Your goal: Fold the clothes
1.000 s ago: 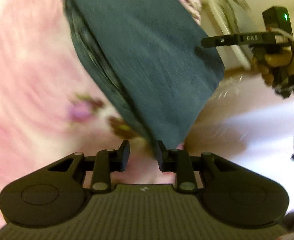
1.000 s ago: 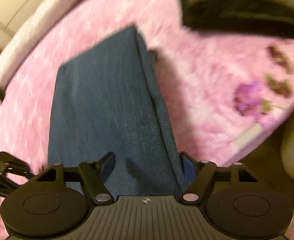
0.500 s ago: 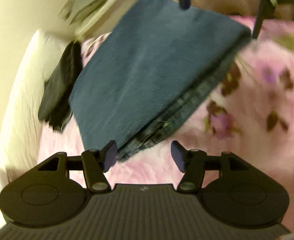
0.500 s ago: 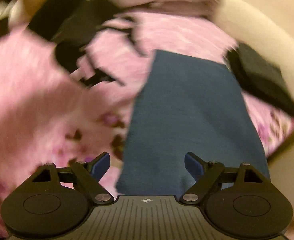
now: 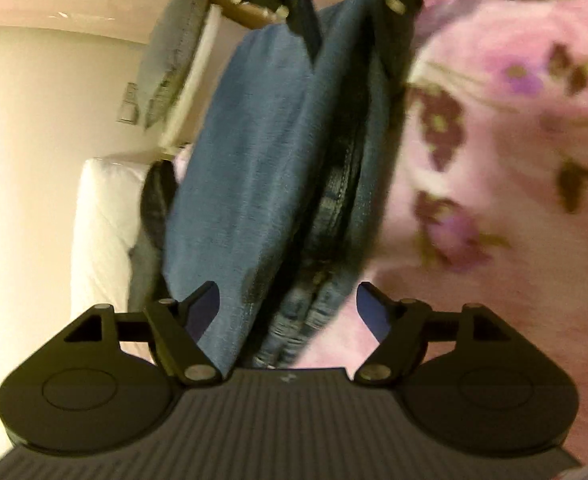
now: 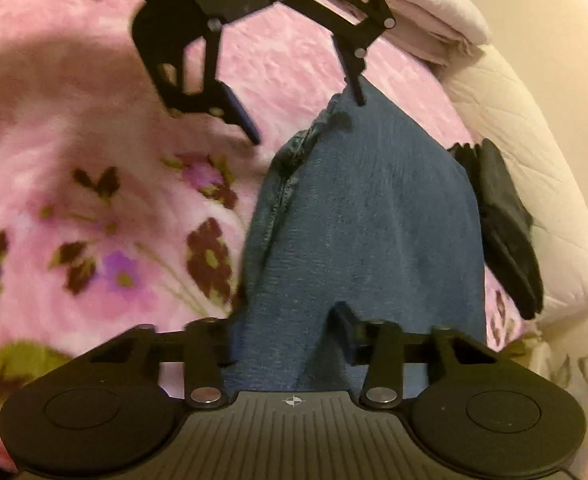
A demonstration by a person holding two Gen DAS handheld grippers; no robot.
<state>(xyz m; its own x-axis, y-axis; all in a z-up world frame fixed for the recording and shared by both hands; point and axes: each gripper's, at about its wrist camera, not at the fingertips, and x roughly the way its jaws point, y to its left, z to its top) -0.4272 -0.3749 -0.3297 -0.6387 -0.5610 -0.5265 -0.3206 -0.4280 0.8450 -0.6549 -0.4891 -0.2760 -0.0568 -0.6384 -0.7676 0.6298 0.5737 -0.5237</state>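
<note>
Right wrist view shows a pink floral blanket (image 6: 94, 208) covering the bed, on it the folded blue jeans (image 6: 365, 232), the right gripper (image 6: 290, 340) with fingers clamped on their near edge, the left gripper (image 6: 305, 116) at their far end with fingers spread apart.

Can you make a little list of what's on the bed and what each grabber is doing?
garment: folded blue denim jeans, on the blanket
surface: fluffy pink floral blanket
left gripper: open, fingers either side of the jeans' end
right gripper: shut on the jeans' other end
beside jeans: folded black cloth
edge: white quilted bedding
</note>
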